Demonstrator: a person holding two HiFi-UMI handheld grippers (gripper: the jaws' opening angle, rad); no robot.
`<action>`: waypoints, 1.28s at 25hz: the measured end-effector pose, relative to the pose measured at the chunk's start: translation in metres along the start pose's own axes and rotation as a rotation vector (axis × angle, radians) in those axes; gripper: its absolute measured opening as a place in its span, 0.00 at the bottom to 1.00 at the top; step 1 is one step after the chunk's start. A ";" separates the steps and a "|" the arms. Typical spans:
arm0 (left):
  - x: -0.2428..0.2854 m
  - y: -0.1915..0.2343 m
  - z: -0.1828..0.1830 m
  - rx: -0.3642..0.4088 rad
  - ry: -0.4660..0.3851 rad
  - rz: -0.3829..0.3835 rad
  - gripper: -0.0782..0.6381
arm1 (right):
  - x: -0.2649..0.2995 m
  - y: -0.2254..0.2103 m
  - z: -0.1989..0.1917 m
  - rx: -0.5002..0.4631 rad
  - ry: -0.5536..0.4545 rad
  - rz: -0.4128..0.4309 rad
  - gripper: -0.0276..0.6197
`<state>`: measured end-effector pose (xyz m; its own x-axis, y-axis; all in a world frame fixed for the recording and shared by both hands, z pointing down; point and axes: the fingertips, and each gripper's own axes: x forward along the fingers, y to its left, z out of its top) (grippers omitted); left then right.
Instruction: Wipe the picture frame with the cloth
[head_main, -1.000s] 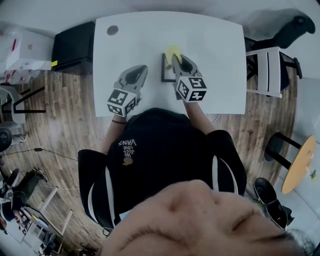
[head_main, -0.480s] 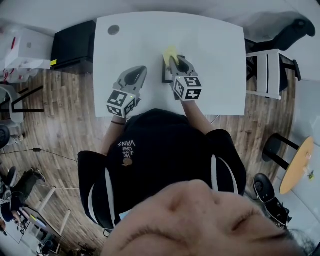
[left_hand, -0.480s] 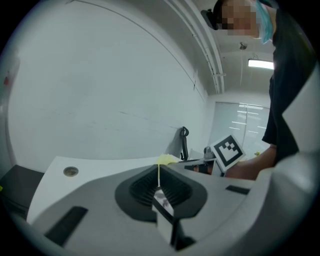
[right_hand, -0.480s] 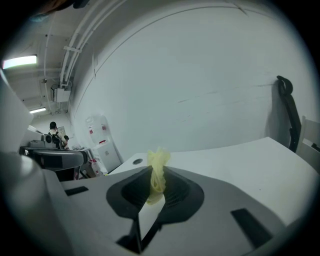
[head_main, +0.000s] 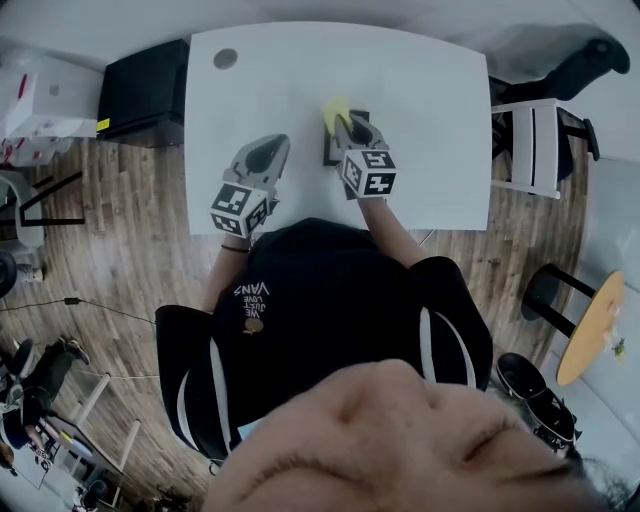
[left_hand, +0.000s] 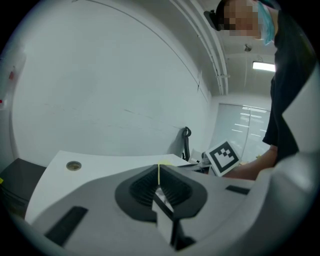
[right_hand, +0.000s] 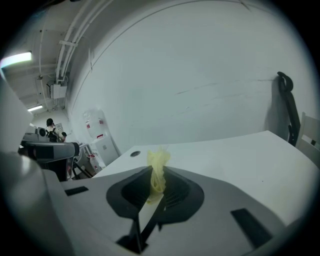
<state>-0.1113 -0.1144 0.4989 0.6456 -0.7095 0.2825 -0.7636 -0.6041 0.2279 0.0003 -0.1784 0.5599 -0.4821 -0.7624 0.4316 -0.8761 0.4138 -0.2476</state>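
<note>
Risk: right gripper (head_main: 338, 122) clamps cloth (head_main: 333, 107) at picture frame (head_main: 328, 152), worktop (head_main: 430, 110) centre; left gripper (head_main: 277, 141), jaws together, empty, braces nothing; frame may slide.

You're in an office-like lab room: a white table (head_main: 430, 120) on a wood-plank floor (head_main: 130, 250), a black office chair (head_main: 585, 58), a black cabinet (head_main: 145, 95) beside the table, exposed ceiling pipes (right_hand: 65, 45) and a tube light (right_hand: 15, 60) overhead.
</note>
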 end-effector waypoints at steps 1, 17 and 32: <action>0.001 0.000 0.000 -0.001 0.001 0.000 0.13 | 0.001 -0.001 -0.002 0.000 0.005 -0.003 0.12; 0.003 -0.001 -0.004 -0.004 0.020 -0.002 0.13 | 0.017 -0.015 -0.031 0.019 0.075 -0.034 0.12; 0.000 -0.004 -0.008 -0.005 0.029 0.007 0.13 | 0.032 -0.022 -0.056 -0.009 0.144 -0.051 0.12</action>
<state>-0.1084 -0.1095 0.5057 0.6395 -0.7031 0.3110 -0.7684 -0.5969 0.2306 0.0037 -0.1843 0.6284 -0.4326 -0.7040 0.5632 -0.8993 0.3813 -0.2141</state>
